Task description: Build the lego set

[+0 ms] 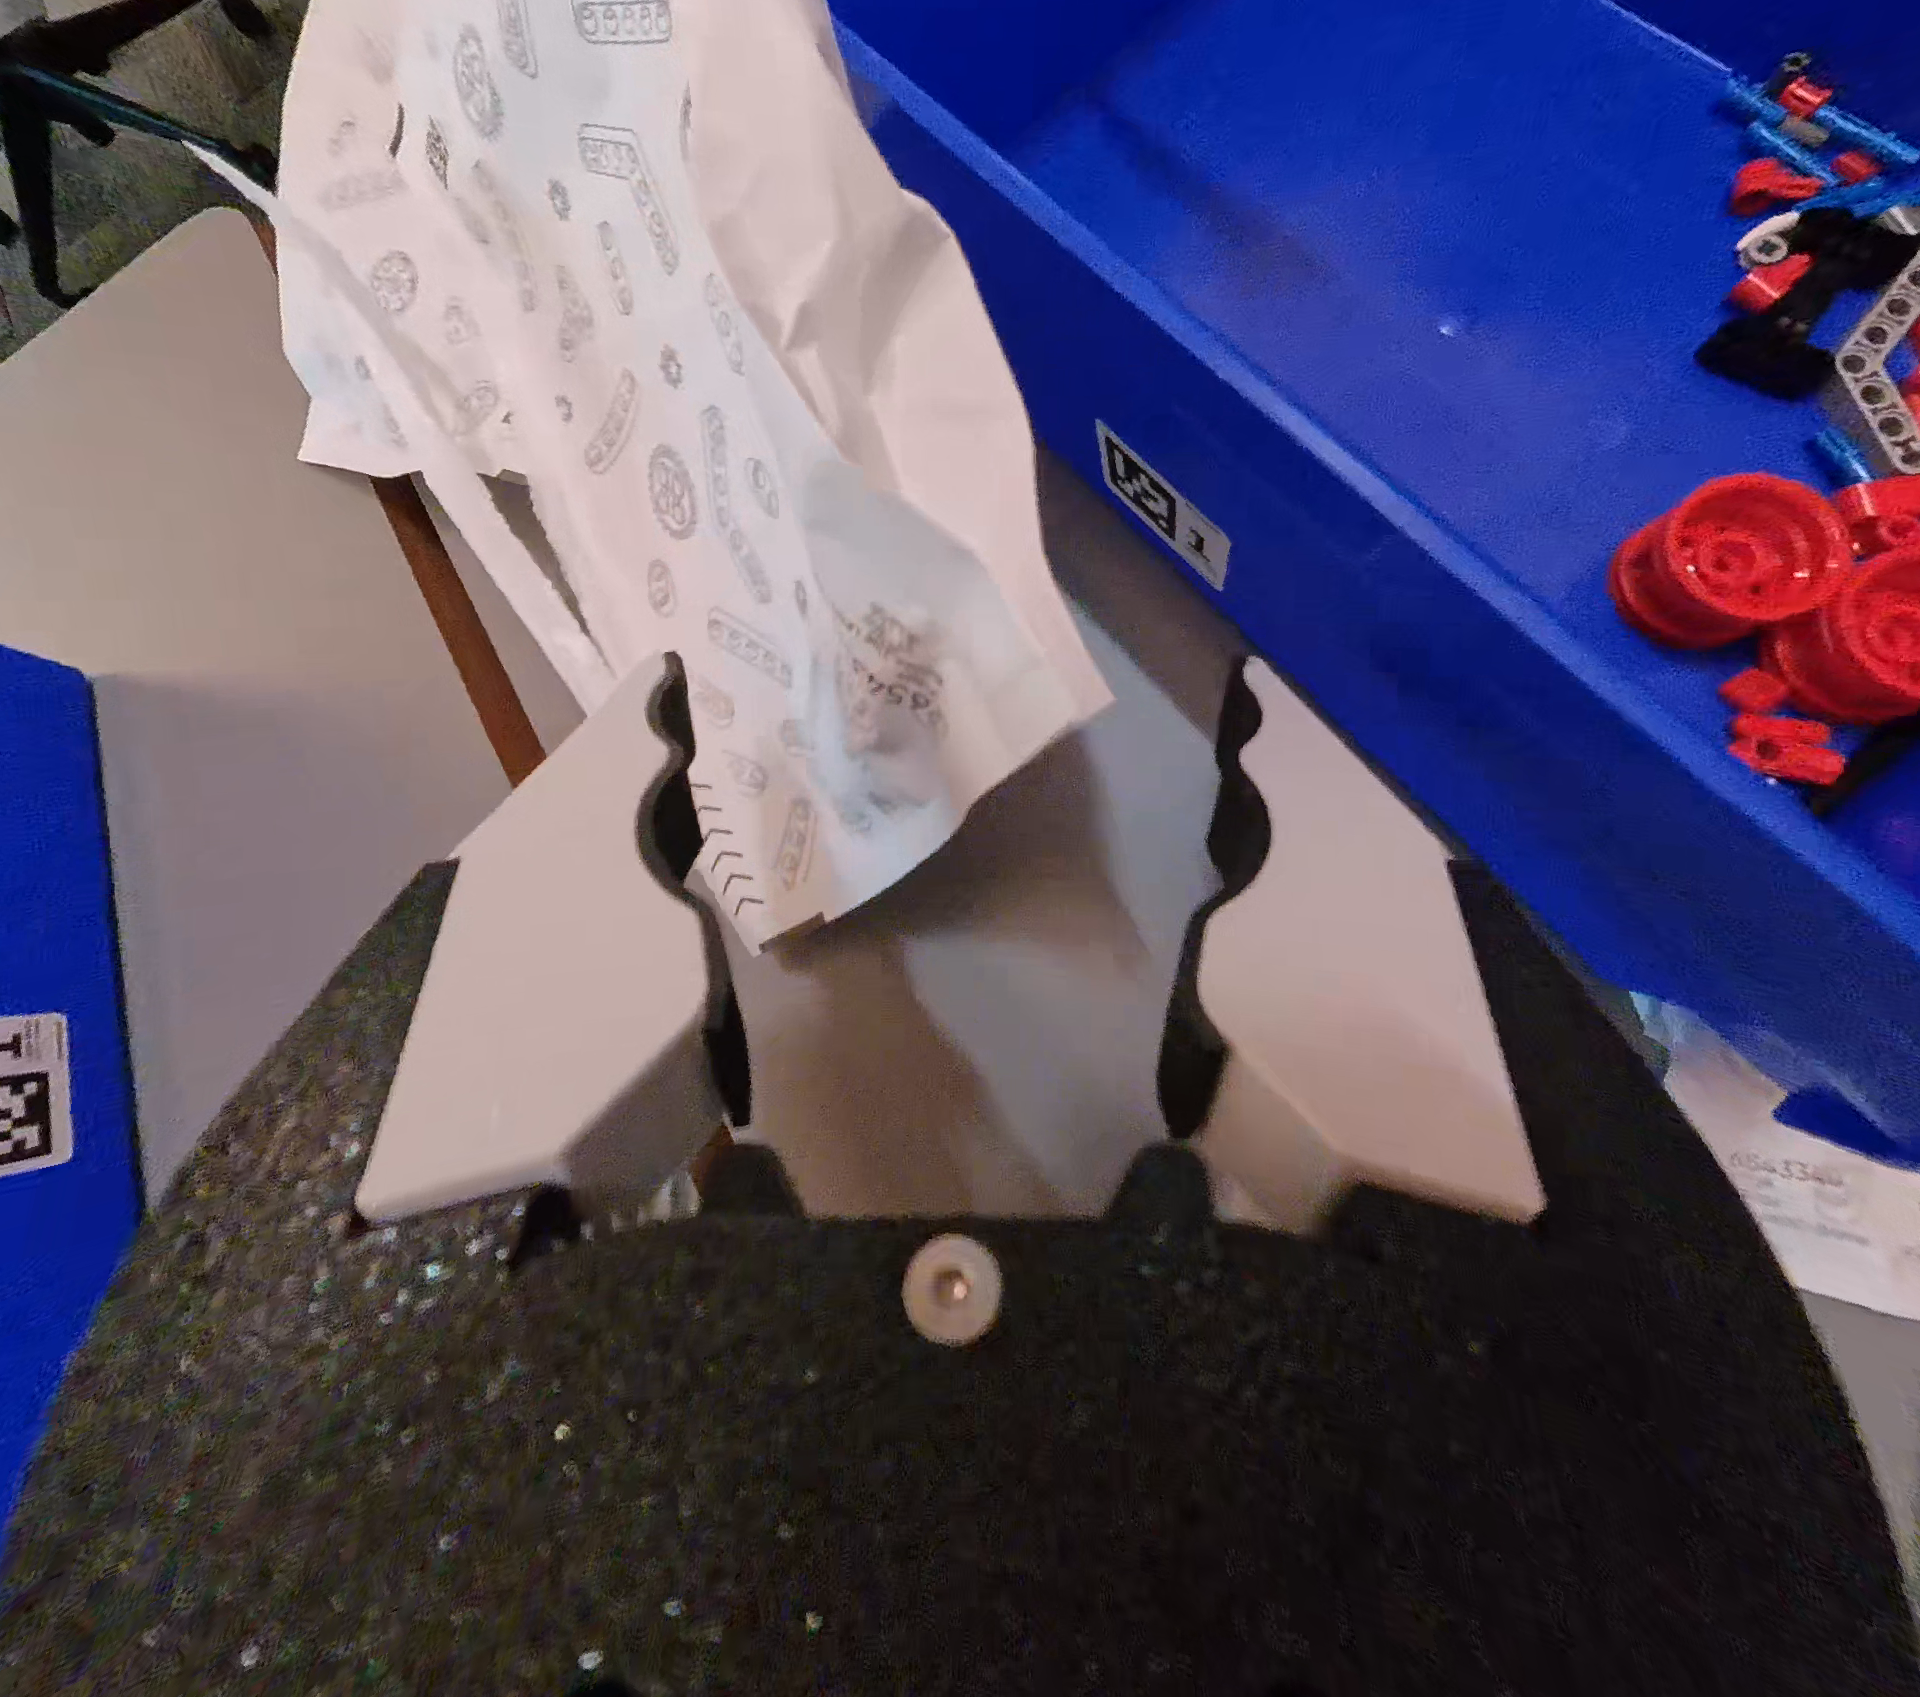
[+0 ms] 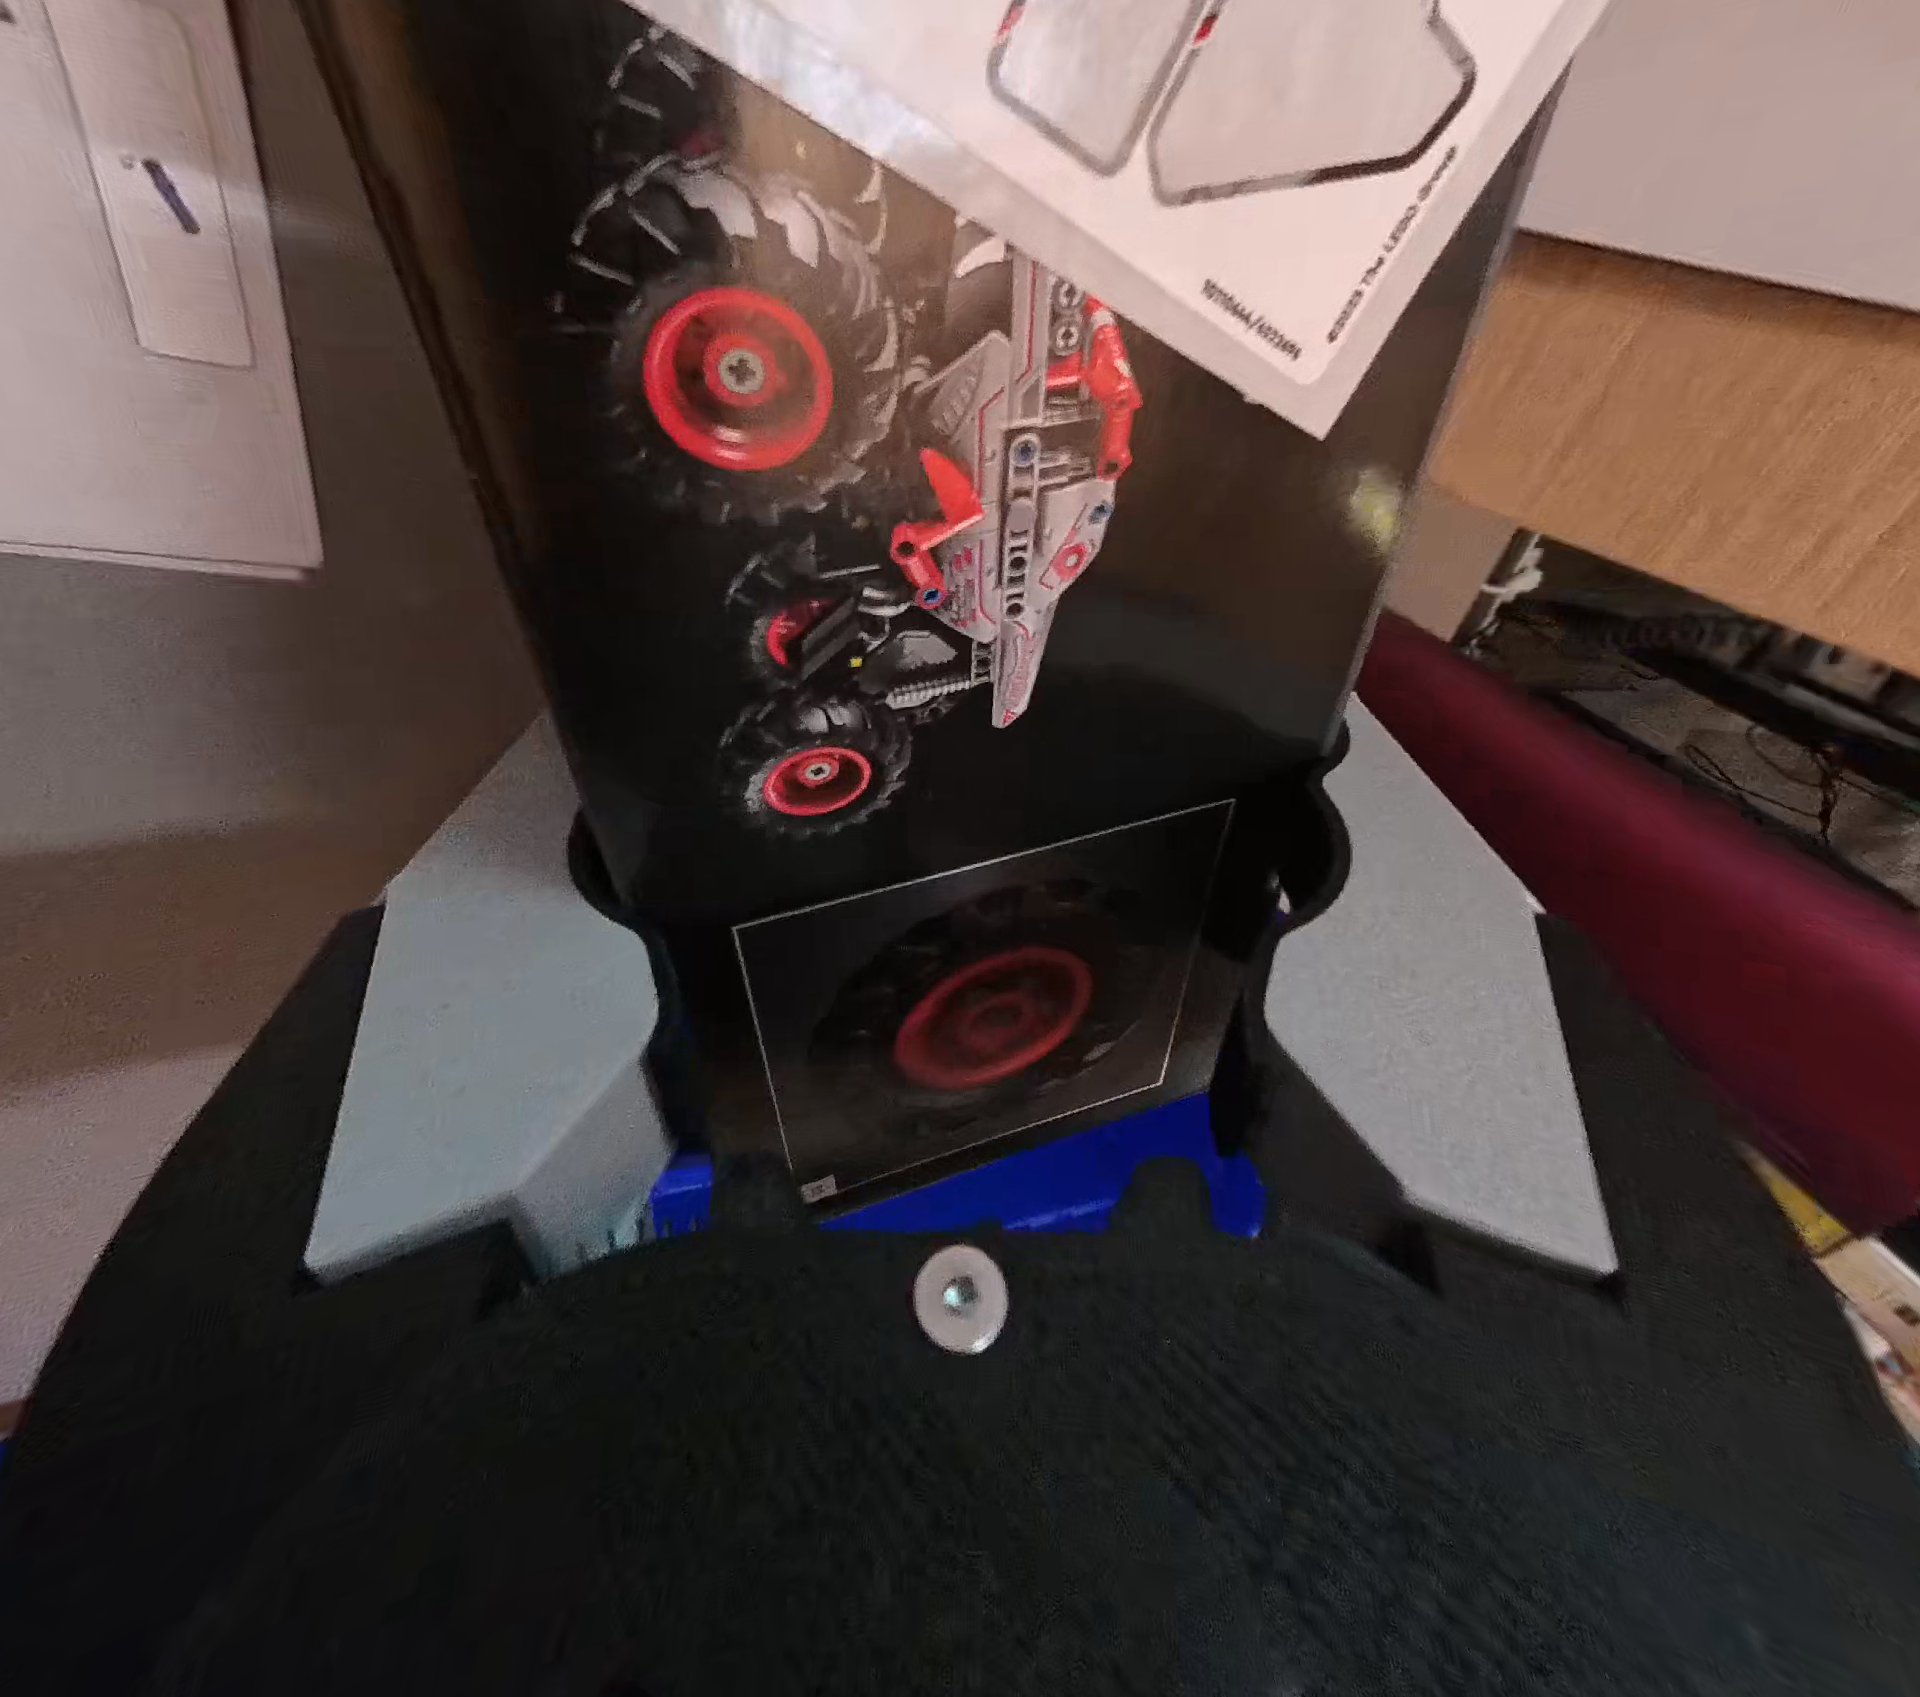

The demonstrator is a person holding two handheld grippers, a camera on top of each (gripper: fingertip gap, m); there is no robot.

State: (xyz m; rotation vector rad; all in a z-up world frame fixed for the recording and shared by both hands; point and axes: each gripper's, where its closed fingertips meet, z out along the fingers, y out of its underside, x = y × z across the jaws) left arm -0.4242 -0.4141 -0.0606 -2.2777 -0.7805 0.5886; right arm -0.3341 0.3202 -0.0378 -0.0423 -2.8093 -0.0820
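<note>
- Lego set box (image 2: 935, 556), tall glossy black cardboard printed with a red-wheeled monster truck, clamped between the two fingers of the right gripper (image 2: 956, 899); black pads pressed against both narrow sides near its lower end, box leaning away from the camera.
- White sticker sheet (image 2: 1195, 16) with grey outlined shapes, overlapping the box's upper part.
- Loose lego pieces (image 1: 1808, 442) lying at the right end of the deep blue plastic bin (image 1: 1299, 213): red wheel hubs (image 1: 1756, 567), small red connectors, blue, black and grey beams; partly cut off by the frame edge.
- Left gripper (image 1: 956, 691) with fingers spread wide apart, nothing between them; grey table surface (image 1: 260, 816) below.
- Crumpled white paper bag (image 1: 644, 359) printed with grey part outlines, draped against the bin's outer wall; lower corner reaching between the left gripper's fingertips, touching or just beside the left finger, cannot tell which.
- White coded label (image 1: 1164, 504) on the bin's outer wall.
- Second blue bin (image 1: 52, 972) at the left edge, also labelled.
- White papers (image 2: 135, 245) on the surface left of the box.
</note>
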